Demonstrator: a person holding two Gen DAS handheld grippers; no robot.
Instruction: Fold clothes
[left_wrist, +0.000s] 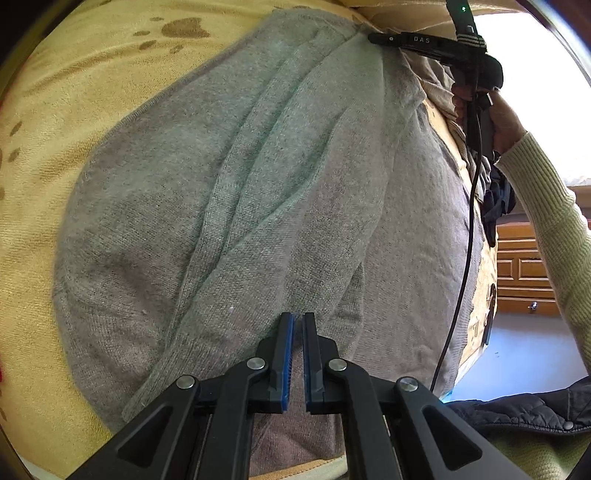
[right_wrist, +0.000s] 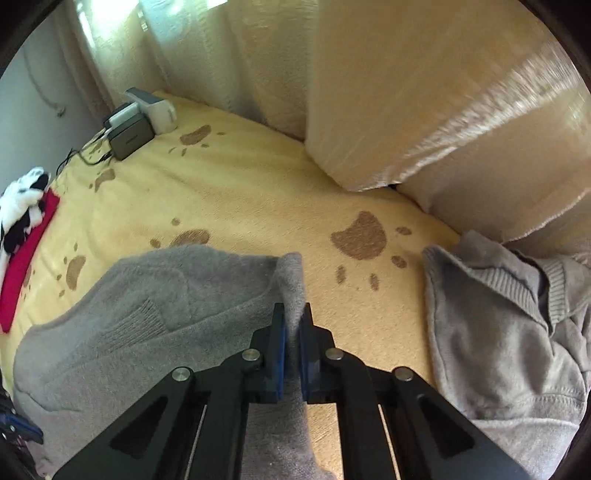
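Grey sweater (left_wrist: 229, 192) spread over most of the left wrist frame on a yellow paw-print blanket (left_wrist: 74, 92), one sleeve folded diagonally across the body from upper right to lower centre. Left gripper (left_wrist: 298, 332) low in frame centre, jaws nearly together with a thin gap, apparently clamping nothing, tips right over the sleeve end. Right gripper (right_wrist: 291, 321) clenched on a pinch of the sweater's edge (right_wrist: 291, 273) at centre of its own frame, cloth bunched between the pads. Second grey garment (right_wrist: 498, 325) crumpled at right. Likely risks: thin pinch slipping from the pads if pulled hard; folded sleeve dragged askew as the held edge travels; neighbouring garment snagged if the fold swings right.
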